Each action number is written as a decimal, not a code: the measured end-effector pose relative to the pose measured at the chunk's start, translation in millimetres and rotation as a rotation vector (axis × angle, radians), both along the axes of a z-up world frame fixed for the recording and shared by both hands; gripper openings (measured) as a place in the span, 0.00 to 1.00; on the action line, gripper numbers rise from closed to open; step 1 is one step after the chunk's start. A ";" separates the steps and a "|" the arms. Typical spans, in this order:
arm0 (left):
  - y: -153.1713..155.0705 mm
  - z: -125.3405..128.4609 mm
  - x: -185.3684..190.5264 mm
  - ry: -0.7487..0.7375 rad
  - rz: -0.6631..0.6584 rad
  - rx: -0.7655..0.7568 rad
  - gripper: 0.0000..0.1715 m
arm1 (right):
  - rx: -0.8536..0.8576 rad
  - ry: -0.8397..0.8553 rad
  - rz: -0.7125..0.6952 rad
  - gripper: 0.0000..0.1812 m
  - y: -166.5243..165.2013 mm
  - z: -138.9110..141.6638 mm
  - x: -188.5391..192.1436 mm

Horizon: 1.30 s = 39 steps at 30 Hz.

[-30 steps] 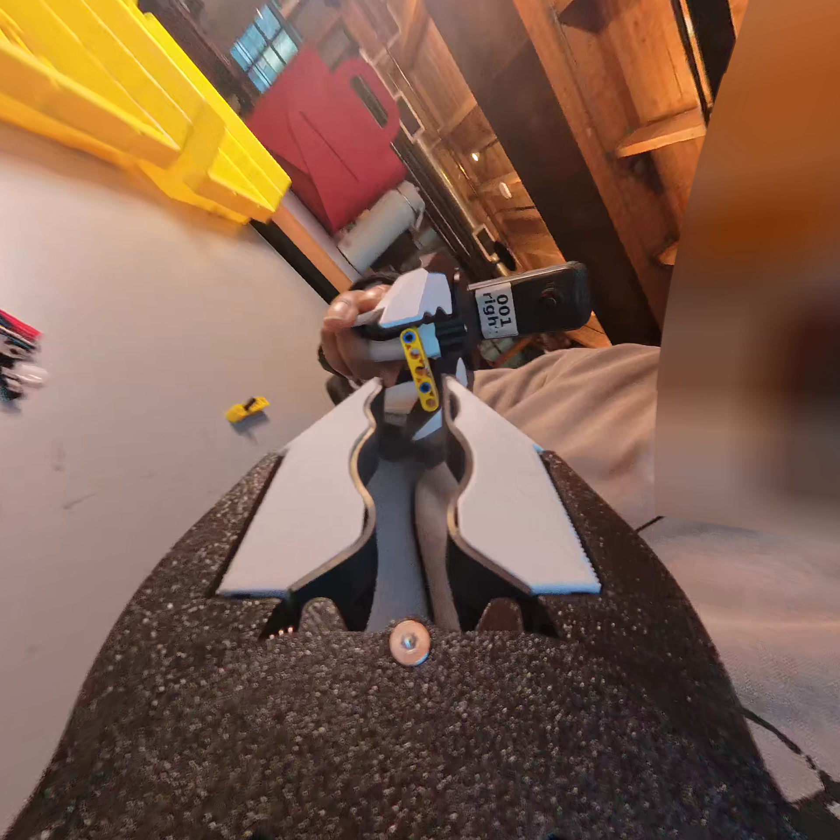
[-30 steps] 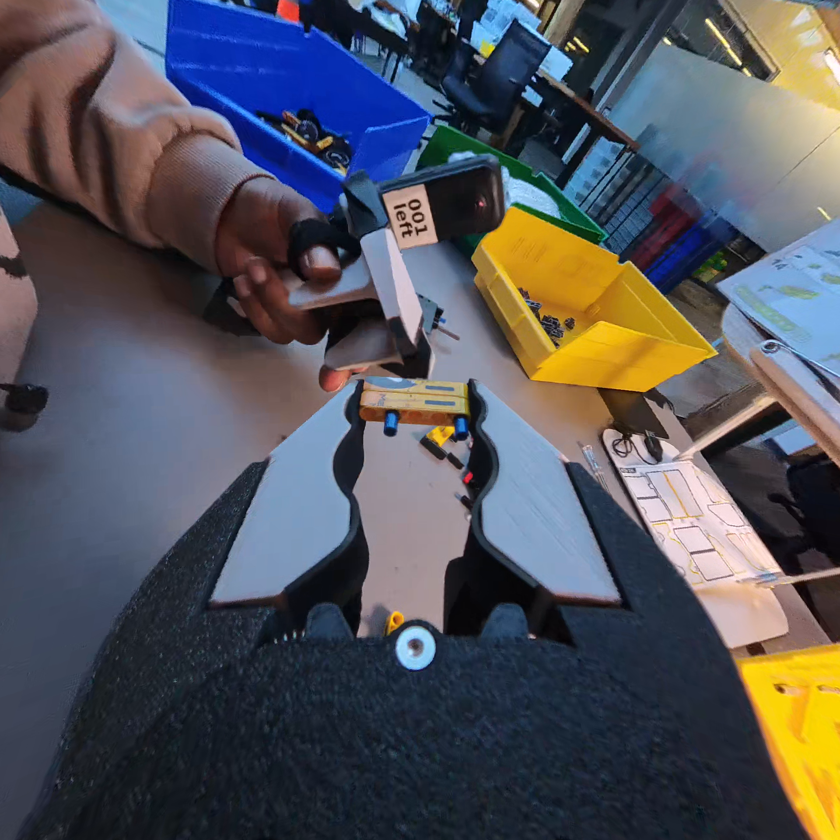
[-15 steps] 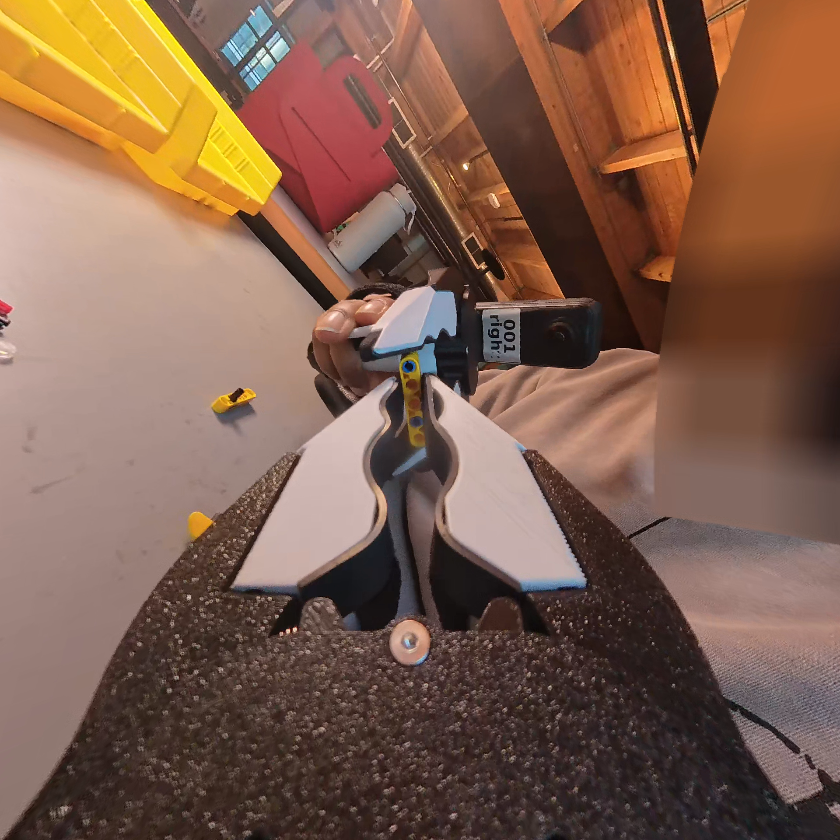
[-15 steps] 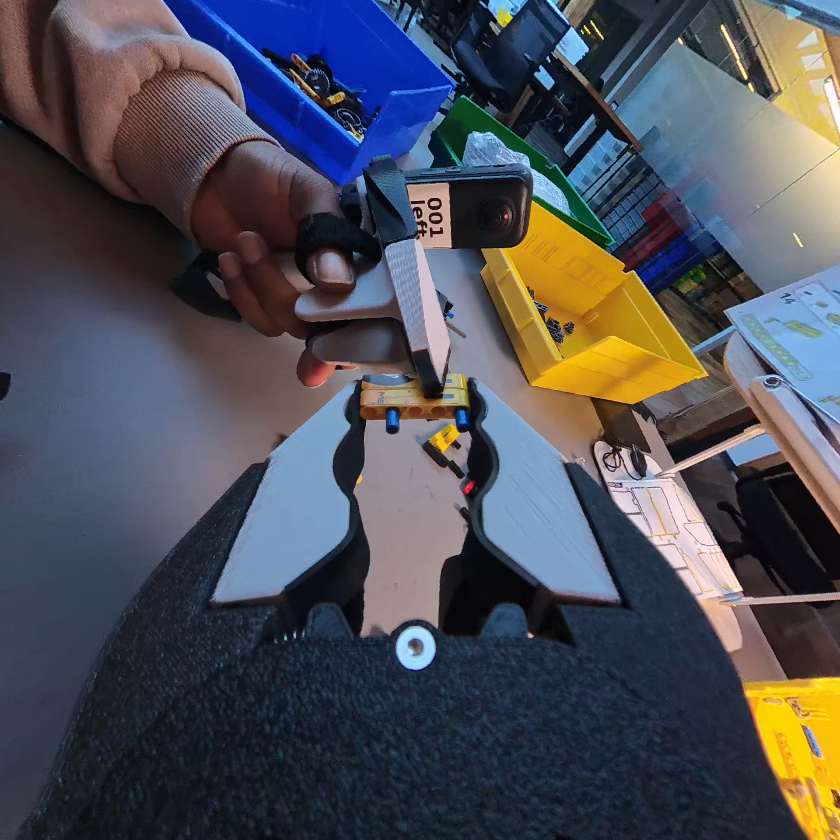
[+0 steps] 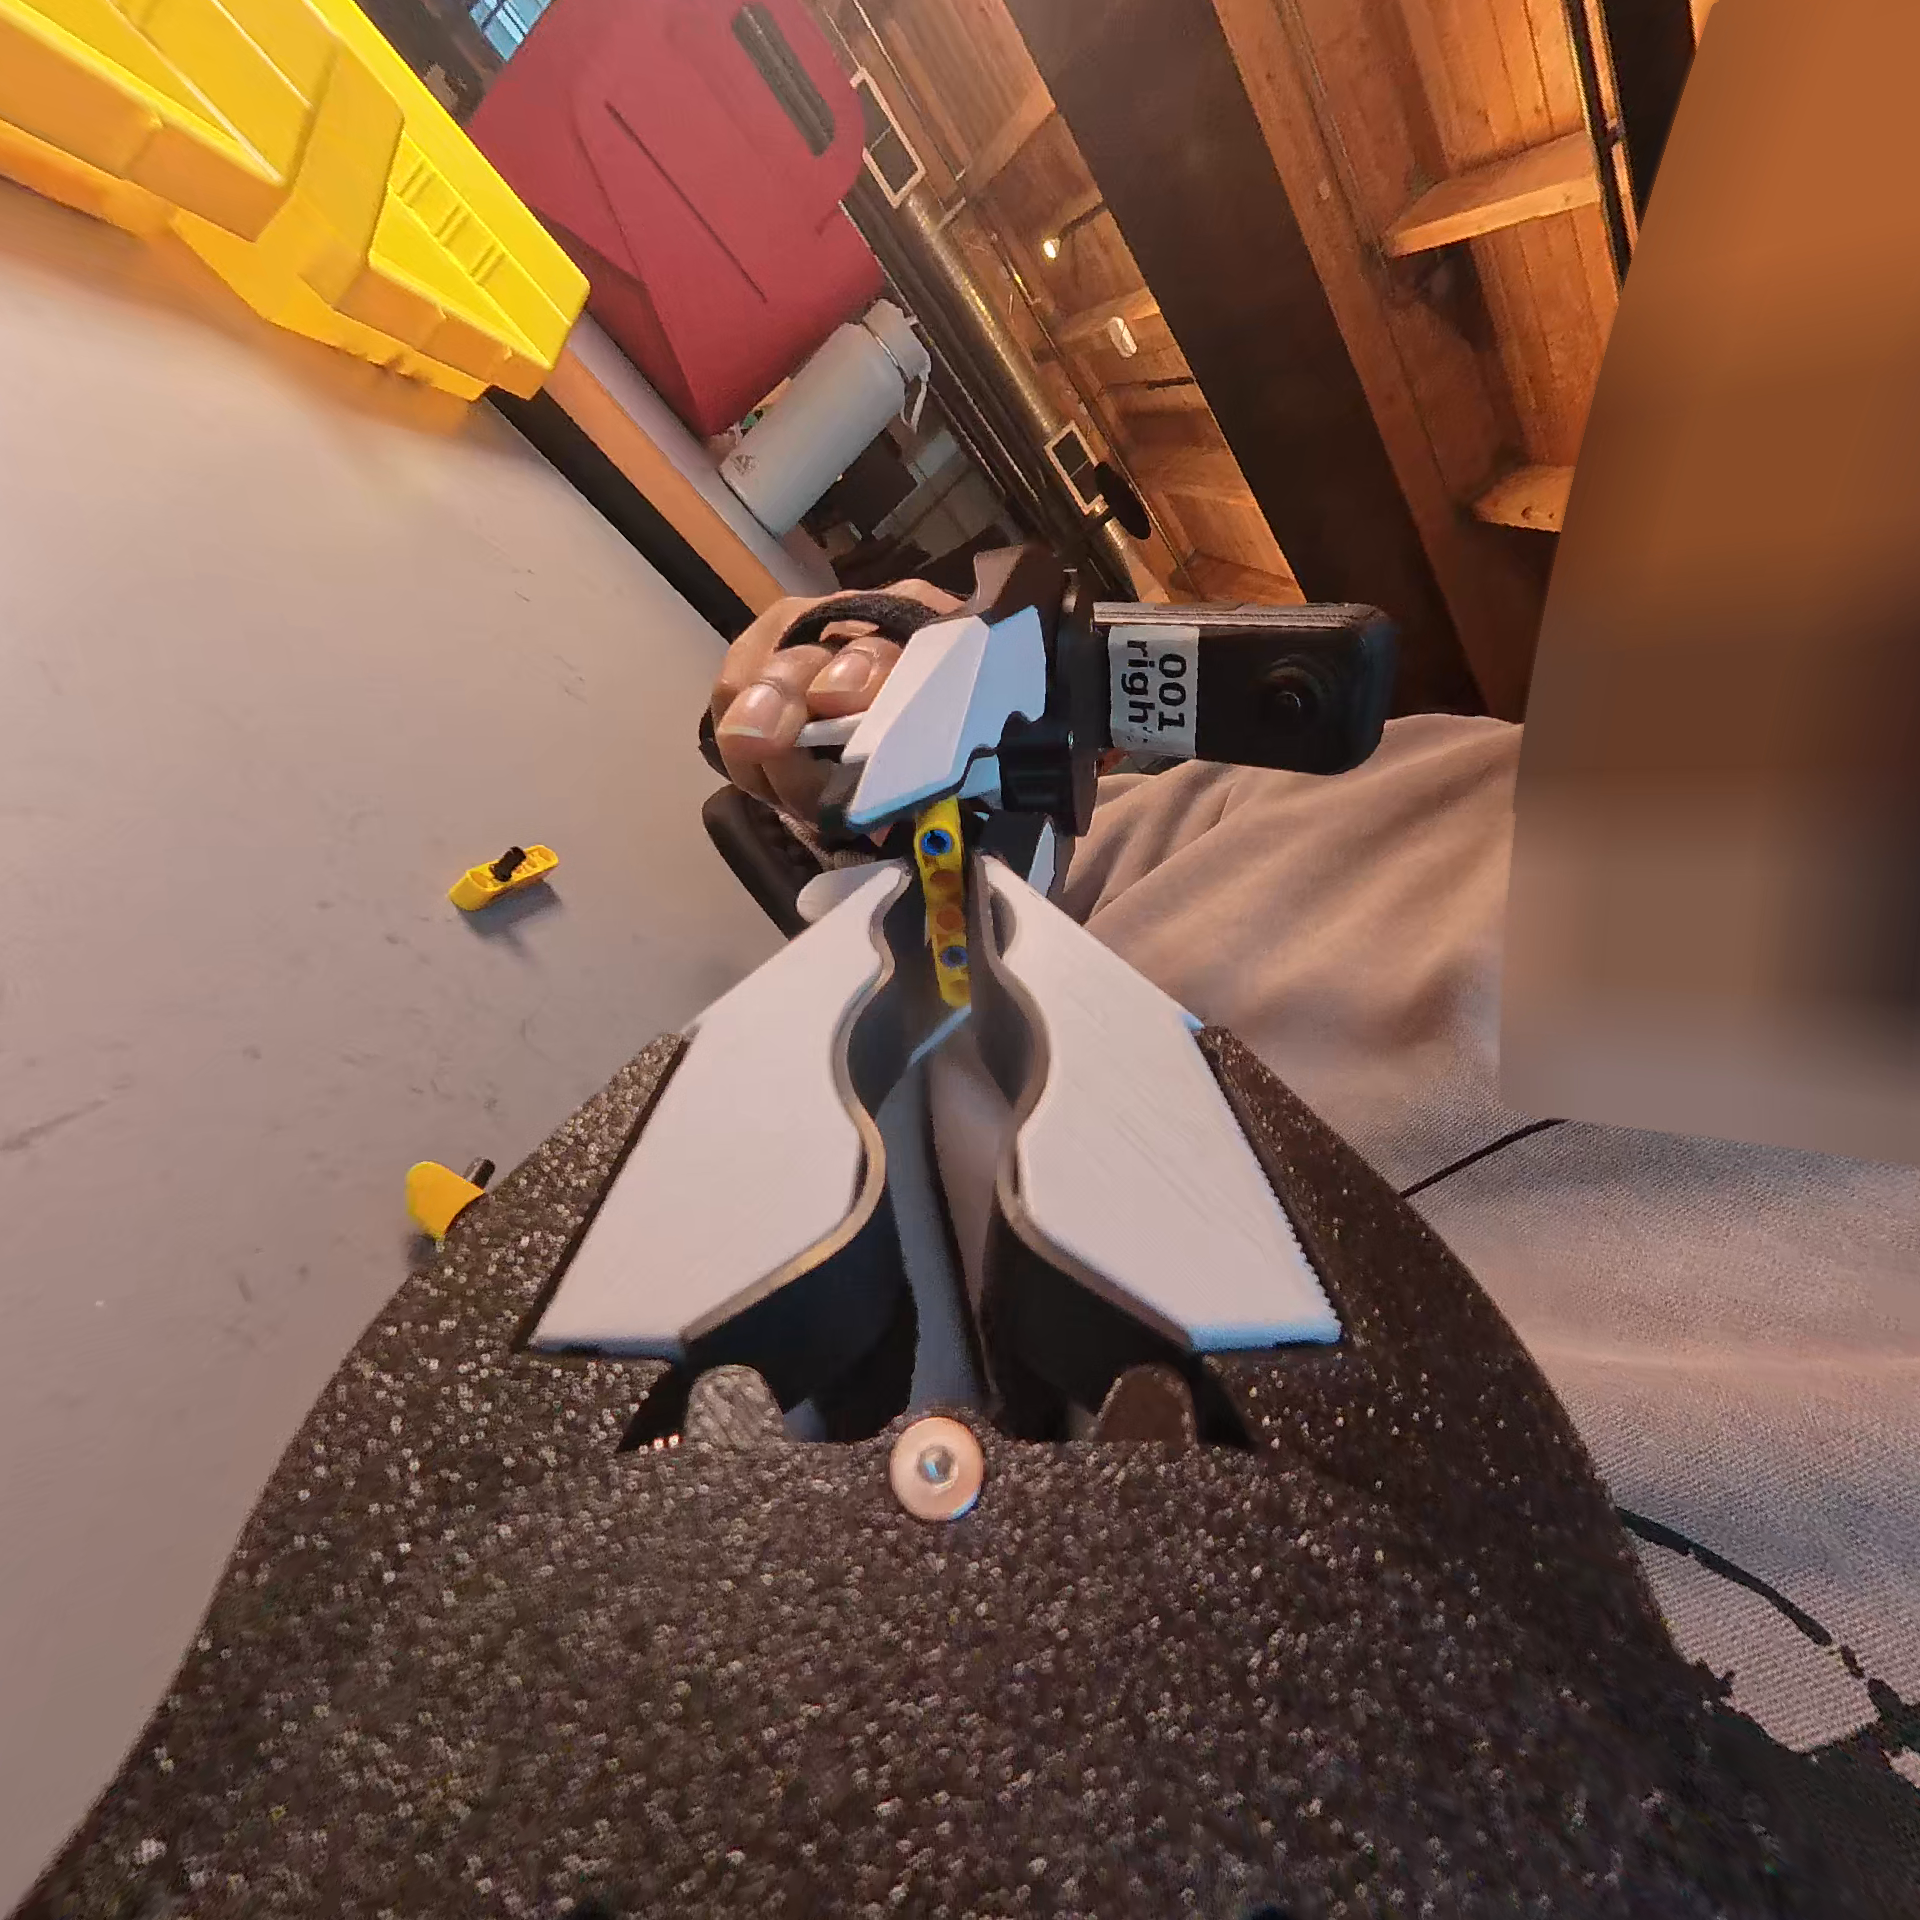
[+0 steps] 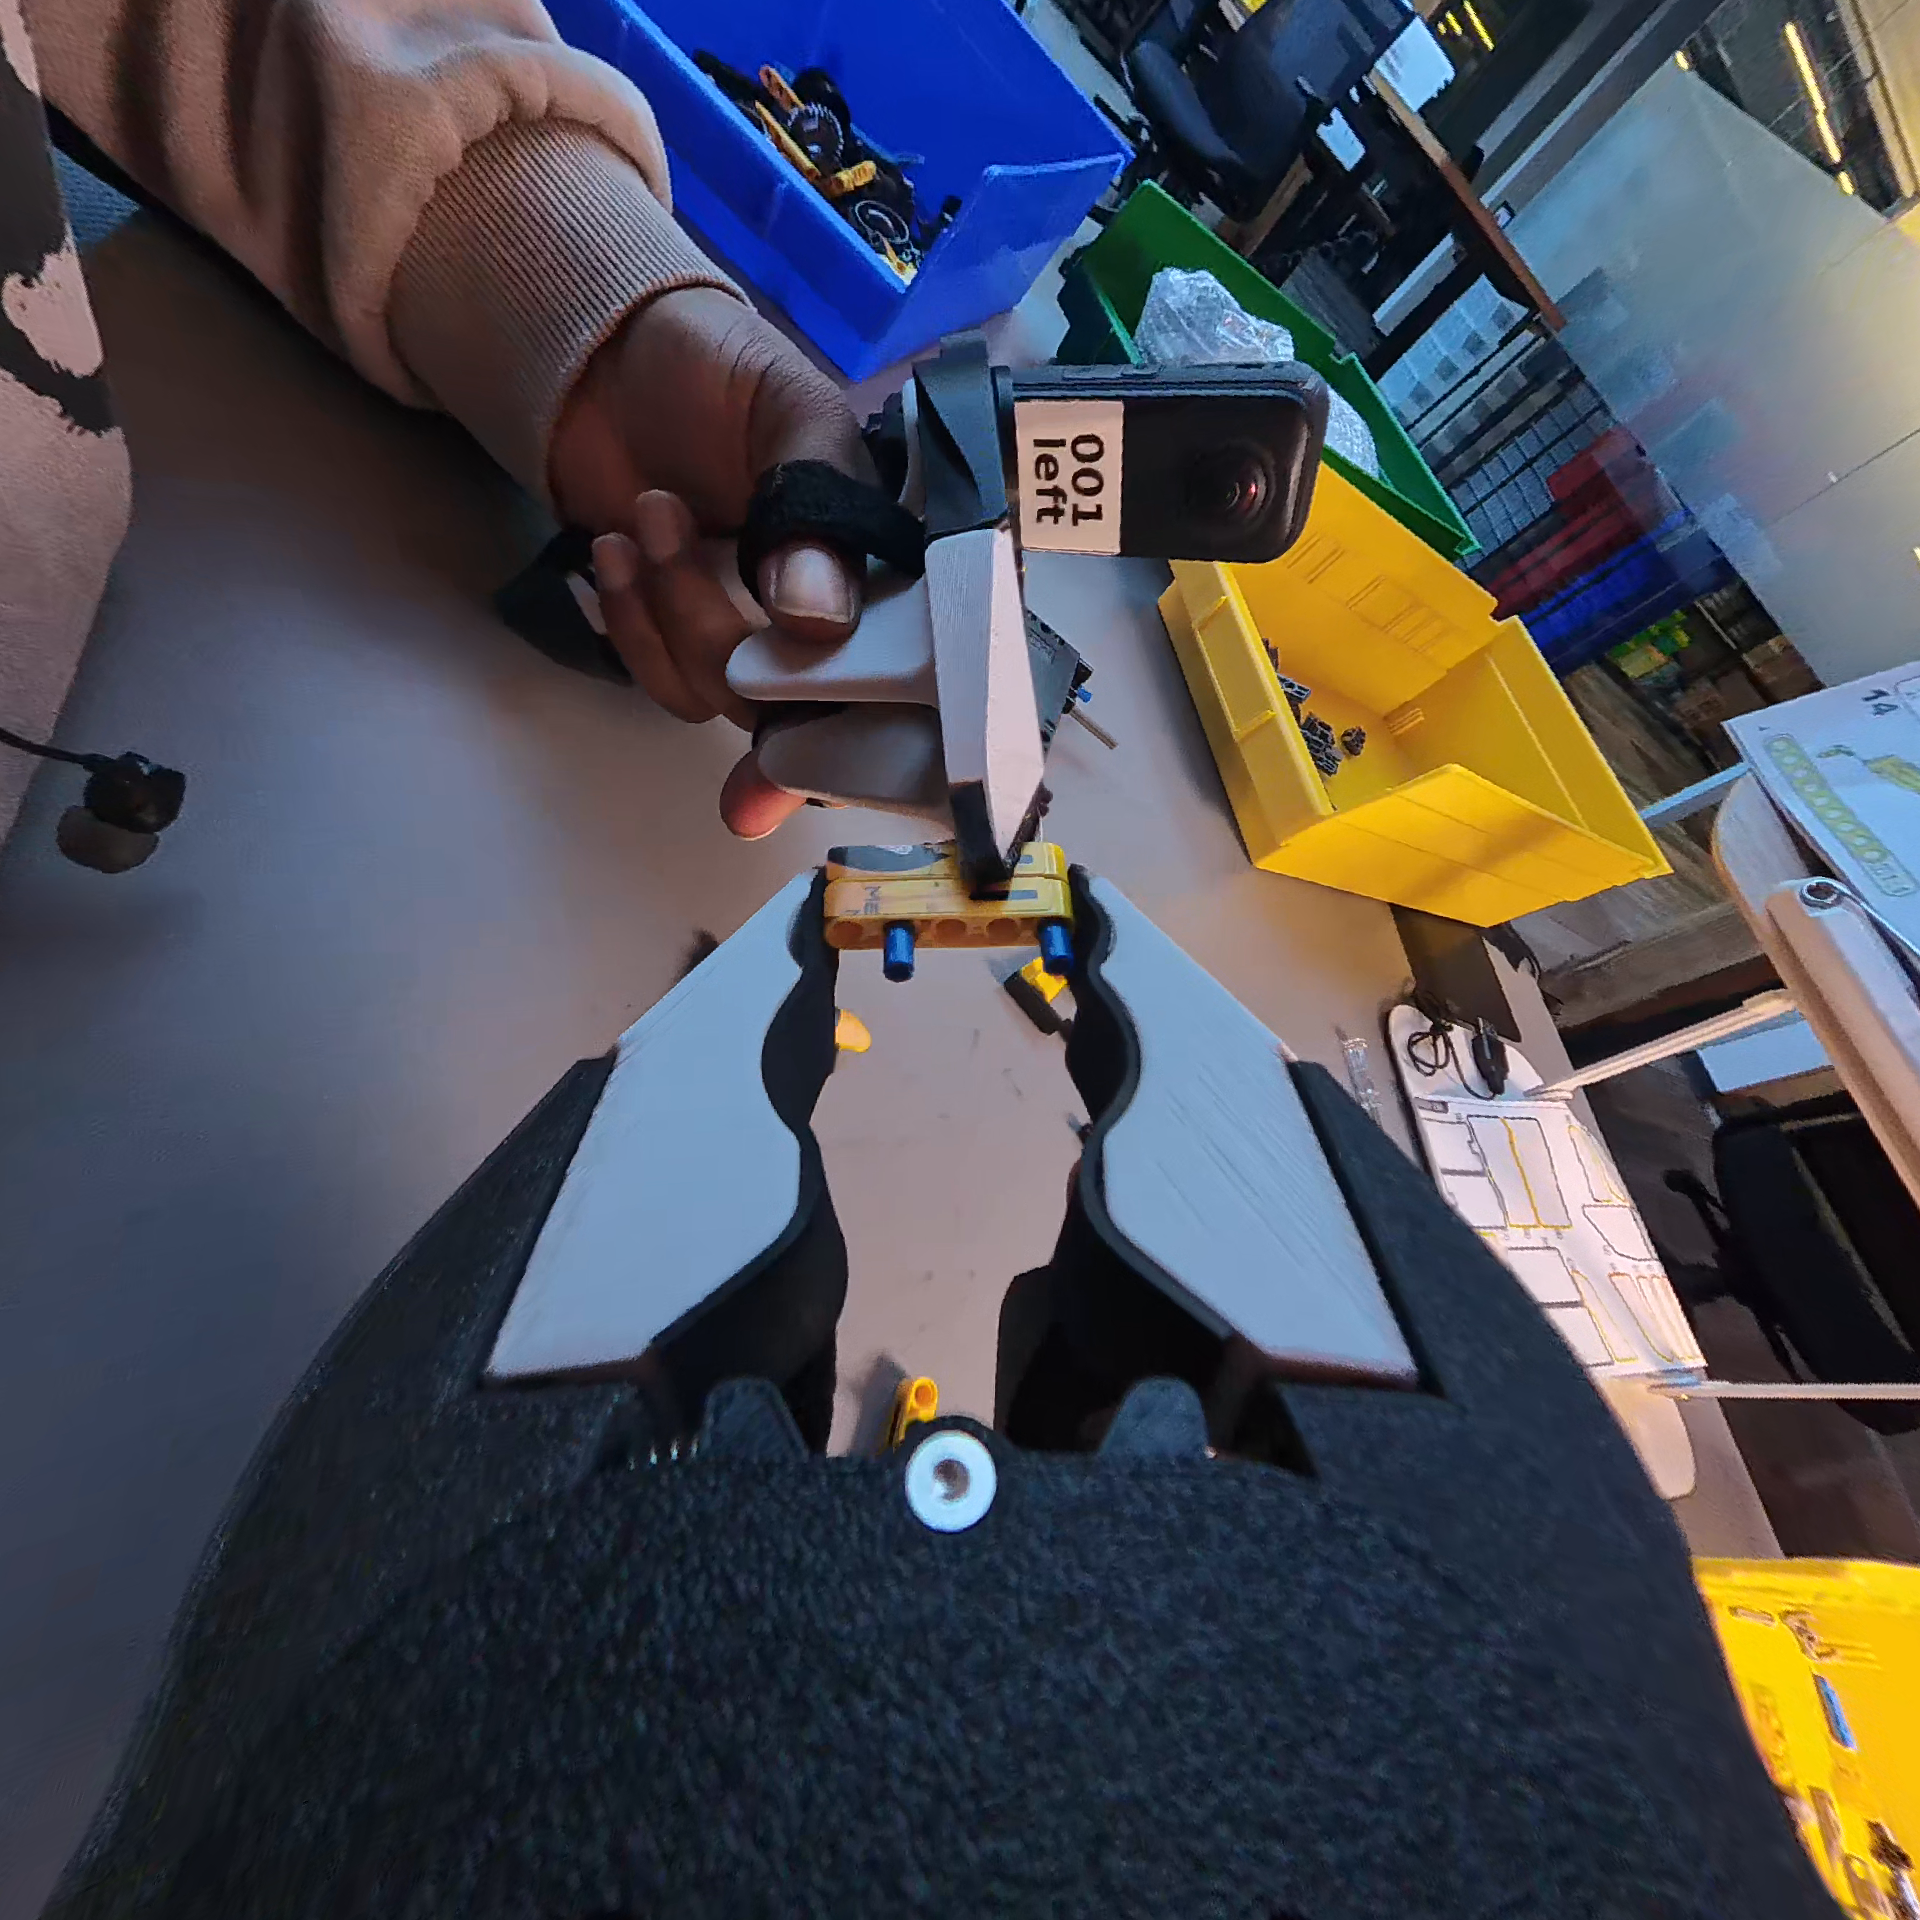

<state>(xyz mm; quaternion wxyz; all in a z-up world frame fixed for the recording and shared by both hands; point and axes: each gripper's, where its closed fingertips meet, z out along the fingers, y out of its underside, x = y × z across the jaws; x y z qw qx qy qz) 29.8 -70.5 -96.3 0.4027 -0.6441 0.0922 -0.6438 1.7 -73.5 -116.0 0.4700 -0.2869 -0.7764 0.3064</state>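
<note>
Above a grey table [image 6: 312, 1039] strewn with small parts, a yellow holed beam [image 6: 945, 902] sits clamped endwise in the right hand-held gripper [image 6: 948, 914]. The left hand-held gripper [image 5: 940, 925] pinches its middle, fingertips closed on it. Yellow bin [image 6: 1403, 727] and blue bin [image 6: 883, 156] stand beyond.

Dim, cool light on the table [image 6: 312, 1039], warm orange glow behind; fisheye bending at edges, backgrounds soft
</note>
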 end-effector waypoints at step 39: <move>8.6 -26.6 -38.9 0.421 0.229 0.147 0.04 | -0.292 -0.063 -0.034 0.24 29.3 -27.0 6.7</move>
